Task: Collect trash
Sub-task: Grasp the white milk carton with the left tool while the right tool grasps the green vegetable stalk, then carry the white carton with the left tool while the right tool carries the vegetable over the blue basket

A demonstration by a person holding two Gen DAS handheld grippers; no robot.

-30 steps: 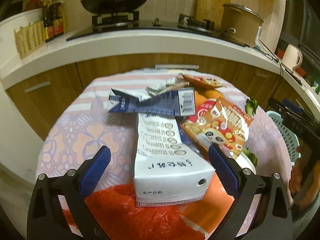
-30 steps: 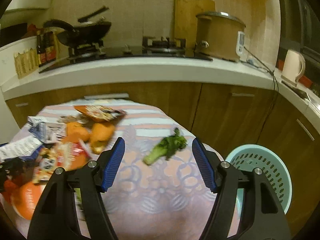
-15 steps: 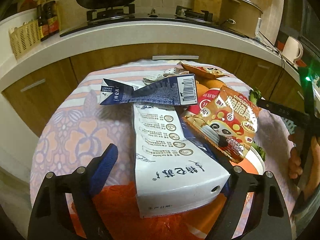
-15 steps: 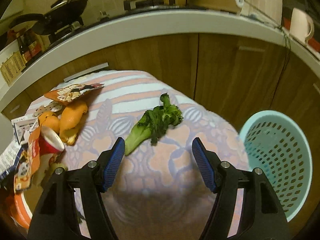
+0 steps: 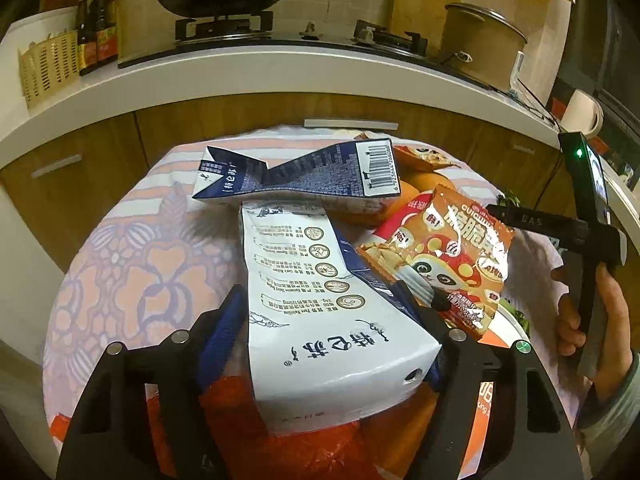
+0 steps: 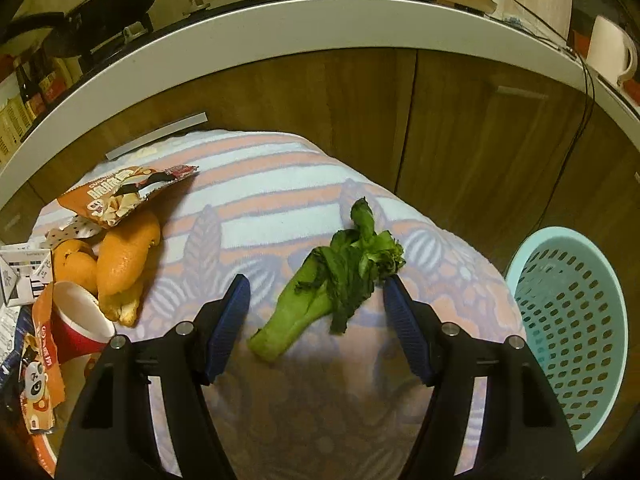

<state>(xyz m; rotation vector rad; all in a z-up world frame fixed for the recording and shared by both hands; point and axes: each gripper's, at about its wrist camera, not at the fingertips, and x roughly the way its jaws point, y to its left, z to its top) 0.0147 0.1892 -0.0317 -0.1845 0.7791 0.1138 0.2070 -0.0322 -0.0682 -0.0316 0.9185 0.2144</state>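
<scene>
Left claw [image 5: 332,328] has been closing around the milk carton [image 5: 320,304], seemingly touching; right claw [image 6: 316,320], also narrowing, straddles the greens [image 6: 332,284]. Basket [image 6: 572,320] appears empty; all trash remains.

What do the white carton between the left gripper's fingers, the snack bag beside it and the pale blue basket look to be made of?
White carton: coated paperboard, judging by its sharp folded edges and slightly glossy print. Snack bag: thin plastic or foil film, crinkled with bright glare spots. Basket: apparently moulded plastic, matte, with even rows of holes.
</scene>
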